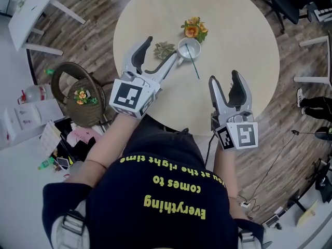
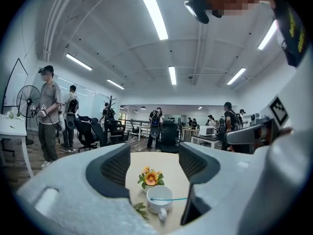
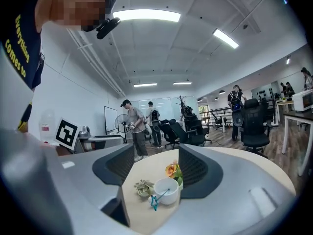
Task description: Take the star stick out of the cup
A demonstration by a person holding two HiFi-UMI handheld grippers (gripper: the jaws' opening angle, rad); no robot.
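Round table (image 1: 244, 87), left hand-held gripper (image 1: 162, 49) beside cup (image 1: 181, 45), jaws apart

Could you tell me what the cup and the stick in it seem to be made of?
Cup: probably glazed ceramic; it is white and smooth, with a thick rim.
Stick: likely plastic; it is thin and evenly teal with a star-shaped end, though too small to be sure.

I've got a round pale counter (image 1: 244, 40) filling the upper middle of the head view. White cup (image 1: 189, 49) sits top centre. Orange flower (image 1: 193, 29) is just above it in frame, small green plant (image 1: 164, 50) just left of it. Teal star stick (image 1: 194, 64) leans out of the cup, star end resting on the counter.
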